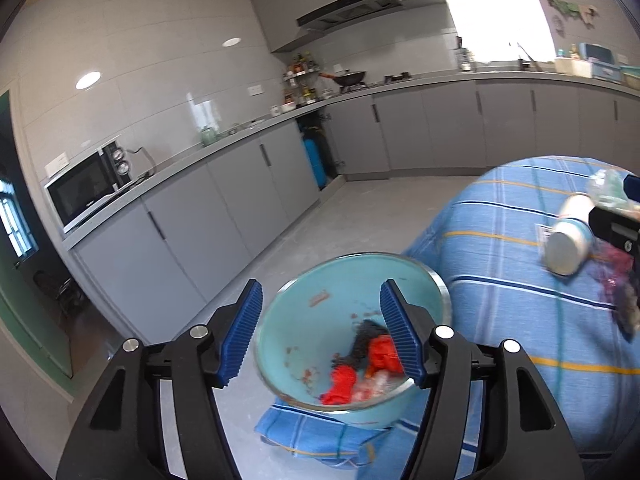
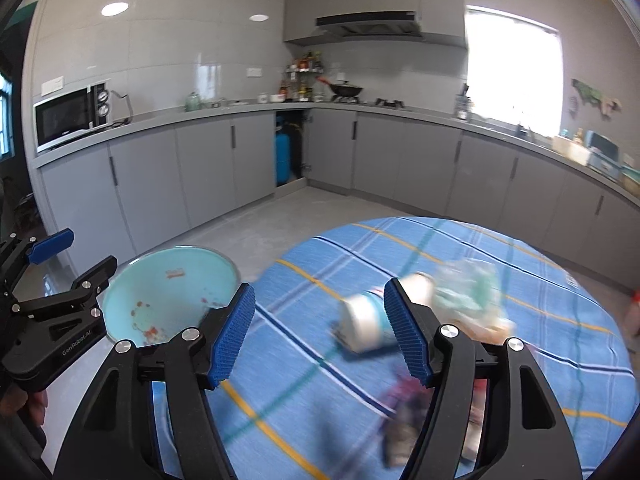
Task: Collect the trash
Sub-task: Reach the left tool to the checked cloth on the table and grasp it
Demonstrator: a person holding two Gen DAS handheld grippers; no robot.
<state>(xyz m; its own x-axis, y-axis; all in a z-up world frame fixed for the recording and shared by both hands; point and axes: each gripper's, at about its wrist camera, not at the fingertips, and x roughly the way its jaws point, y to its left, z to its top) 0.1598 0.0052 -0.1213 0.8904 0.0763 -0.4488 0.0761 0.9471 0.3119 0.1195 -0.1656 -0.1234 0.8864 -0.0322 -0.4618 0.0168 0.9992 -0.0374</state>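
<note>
While both claws stand spread with nothing pinched, the left gripper (image 1: 320,336) hangs over a teal bowl (image 1: 304,320) of red scraps. Ahead of the right gripper (image 2: 320,332), a paper cup (image 2: 364,324) lies tipped on the blue tablecloth (image 2: 520,360).

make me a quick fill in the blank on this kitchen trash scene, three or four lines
1. The trash already collected lies in a light ____ bowl.
2. The white cup lies on its ____ on the tablecloth.
3. The tablecloth is mostly ____ with stripes.
4. On the counter at the left stands a ____ with two dials.

Missing words: blue; side; blue; microwave
</note>
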